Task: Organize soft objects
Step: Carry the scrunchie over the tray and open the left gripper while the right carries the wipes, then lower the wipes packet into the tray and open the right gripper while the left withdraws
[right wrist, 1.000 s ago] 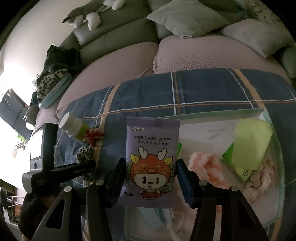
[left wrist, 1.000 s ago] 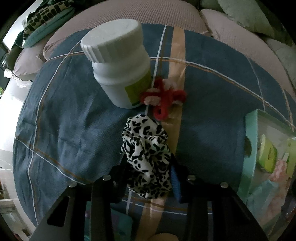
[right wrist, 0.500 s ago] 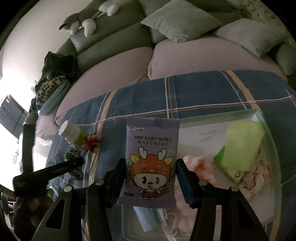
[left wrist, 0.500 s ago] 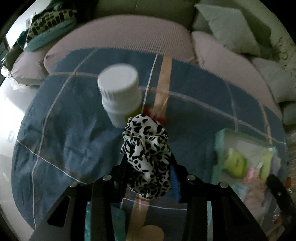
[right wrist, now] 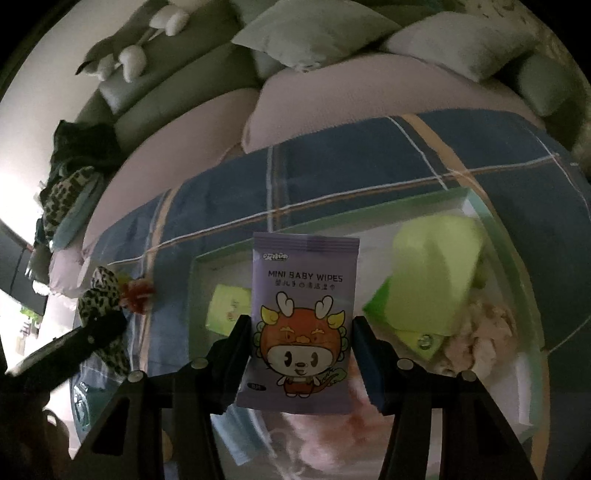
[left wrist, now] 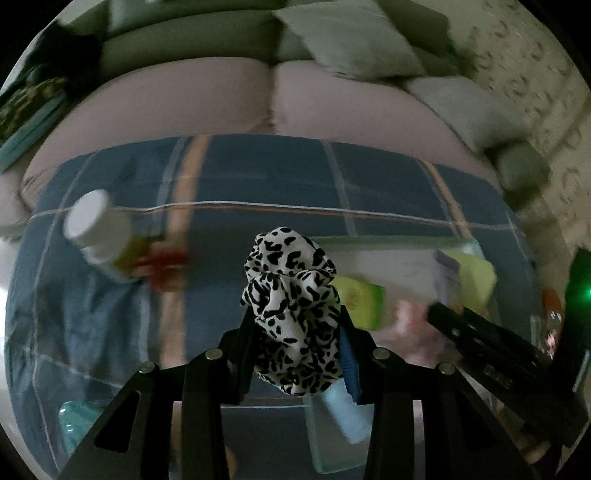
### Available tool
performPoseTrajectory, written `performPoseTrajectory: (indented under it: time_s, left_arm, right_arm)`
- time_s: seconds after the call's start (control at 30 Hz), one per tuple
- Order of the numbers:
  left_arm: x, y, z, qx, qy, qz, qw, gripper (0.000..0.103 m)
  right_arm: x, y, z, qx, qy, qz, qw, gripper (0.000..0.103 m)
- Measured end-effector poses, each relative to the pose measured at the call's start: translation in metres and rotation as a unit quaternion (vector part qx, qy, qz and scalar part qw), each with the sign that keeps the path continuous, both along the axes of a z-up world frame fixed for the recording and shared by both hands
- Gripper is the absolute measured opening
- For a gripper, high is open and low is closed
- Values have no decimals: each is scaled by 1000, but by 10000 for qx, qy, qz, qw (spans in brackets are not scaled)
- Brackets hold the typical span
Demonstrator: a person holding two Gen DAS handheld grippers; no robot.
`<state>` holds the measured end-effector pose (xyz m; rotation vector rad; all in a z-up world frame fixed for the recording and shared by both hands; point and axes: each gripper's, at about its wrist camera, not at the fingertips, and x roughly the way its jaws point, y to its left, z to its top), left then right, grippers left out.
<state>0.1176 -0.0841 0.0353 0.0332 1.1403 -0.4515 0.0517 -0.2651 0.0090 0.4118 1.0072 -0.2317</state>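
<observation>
My left gripper (left wrist: 295, 325) is shut on a black-and-white leopard-print scrunchie (left wrist: 291, 306), held up above the plaid blue cloth (left wrist: 258, 173). My right gripper (right wrist: 301, 332) is shut on a purple pack of mini baby wipes (right wrist: 303, 325), upright over the mint-rimmed tray (right wrist: 332, 210). The tray holds green packs (right wrist: 432, 280), a pink fluffy item (right wrist: 317, 424) and a beige fabric piece (right wrist: 480, 332). In the right wrist view the left gripper with the scrunchie (right wrist: 103, 299) shows at the left. The right gripper's arm (left wrist: 491, 354) shows at the right of the left wrist view.
A white bottle (left wrist: 96, 229) and a red-and-white scrunchie (left wrist: 162, 262) lie on the cloth left of the tray (left wrist: 388, 243). Sofa cushions (right wrist: 306, 33), a plush toy (right wrist: 129, 55) and a pile of clothes (right wrist: 70, 188) sit behind. A teal item (left wrist: 74, 424) lies at the near left.
My left gripper has lifted the leopard scrunchie off the cloth and swung right toward the tray; the bottle now sits far left. My right gripper with the wipes has shifted sideways over the tray.
</observation>
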Motion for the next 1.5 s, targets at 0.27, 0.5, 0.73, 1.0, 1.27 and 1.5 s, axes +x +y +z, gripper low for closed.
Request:
performPoseTrajectory:
  time_s: [0.27, 0.5, 0.73, 1.0, 1.27, 1.5]
  left_arm:
    - [-12, -54, -18, -15, 247, -678, 9974, 41]
    - [-18, -76, -29, -86, 404, -918, 9949, 41]
    - [-15, -80, -38, -87, 551, -917, 9942, 56]
    - [-14, -71, -28, -167, 495, -810, 9953, 65]
    - [-3, -46, -17, -166, 341, -461, 9982, 70]
    - [16, -4, -21, -97, 288, 282, 9991, 81]
  right_arm:
    - [-14, -41, -9, -78, 242, -575, 9980, 57]
    - [-22, -54, -7, -60, 228, -714, 9972, 57]
    - [-20, -50, -7, -129, 278, -641, 9975, 57]
    - [-19, -48, -3, -126, 207, -609, 9978, 62]
    - [-21, -38, 10, -237, 60, -518, 9984, 66]
    - [-17, -30, 12, -380, 122, -423, 9983, 72]
